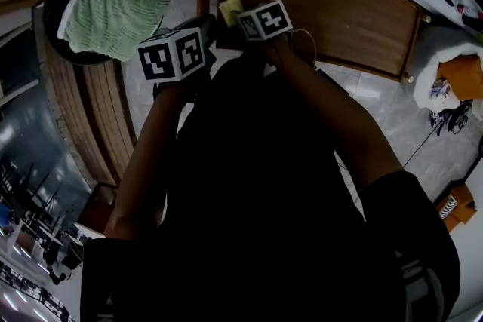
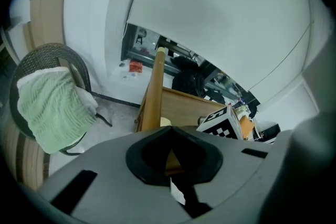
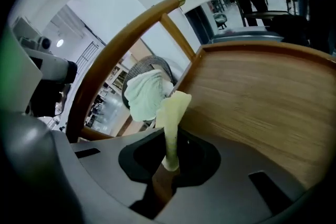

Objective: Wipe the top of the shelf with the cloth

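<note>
Holding off the wipe so far, by my read: cloth gripped, not yet laid flat; nearest are the person's arms (image 1: 147,154), stretched forward with both grippers side by side at the shelf's near-left corner; left gripper (image 2: 169,136) has its jaws together with nothing between them, idle just left of the other; right gripper (image 3: 170,162) is clamped on the pale yellow cloth (image 3: 172,113), which stands out of the jaws as a narrow pinched strip; can't tell whether its free end touches the wood; beyond it the shelf top (image 3: 262,97) runs far and right, bare brown boards; a wooden post (image 2: 153,92) rises at the shelf's left end; further left, well apart from the shelf, a wicker chair (image 2: 50,51) carries a green towel (image 2: 50,110), not part of the job; step in hand looks like the approach to a first pass; next move calls for tipping the right gripper down so the cloth lies against the top, then sweeping rightward along the boards with a firm clamp; risk: pinched that narrow, little cloth will make contact.
</note>
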Demonstrator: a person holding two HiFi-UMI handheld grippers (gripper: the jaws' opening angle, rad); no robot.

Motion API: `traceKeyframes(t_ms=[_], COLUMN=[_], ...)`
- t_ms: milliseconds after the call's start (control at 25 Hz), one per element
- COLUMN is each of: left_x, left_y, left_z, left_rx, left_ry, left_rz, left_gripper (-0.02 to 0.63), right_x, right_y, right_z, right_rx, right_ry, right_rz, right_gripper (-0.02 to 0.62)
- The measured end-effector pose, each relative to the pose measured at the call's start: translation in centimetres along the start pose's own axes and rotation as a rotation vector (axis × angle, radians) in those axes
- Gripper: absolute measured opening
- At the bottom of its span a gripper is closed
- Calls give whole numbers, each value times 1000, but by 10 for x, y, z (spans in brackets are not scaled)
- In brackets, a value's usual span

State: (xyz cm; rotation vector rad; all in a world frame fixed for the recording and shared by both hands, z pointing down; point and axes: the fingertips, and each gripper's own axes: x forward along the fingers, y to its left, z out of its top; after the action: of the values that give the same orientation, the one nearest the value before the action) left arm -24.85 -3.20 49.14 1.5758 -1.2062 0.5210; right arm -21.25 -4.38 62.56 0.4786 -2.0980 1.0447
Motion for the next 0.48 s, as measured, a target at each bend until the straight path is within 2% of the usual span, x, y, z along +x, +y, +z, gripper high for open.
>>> traceKeyframes(t_ms=[240,480], left_x=[3,16], left_y=[1,-28], left_z=[-6,-11], left_rx=[3,33], left_ry=[11,34], left_rz=[-11,-47], left_gripper=[9,9], right_x=[8,-2], right_y=[9,1], right_z=[5,-6], right_rx=[-121,-126], right_ry=[24,32], right_rz=[-45,-38], right_gripper=[48,48])
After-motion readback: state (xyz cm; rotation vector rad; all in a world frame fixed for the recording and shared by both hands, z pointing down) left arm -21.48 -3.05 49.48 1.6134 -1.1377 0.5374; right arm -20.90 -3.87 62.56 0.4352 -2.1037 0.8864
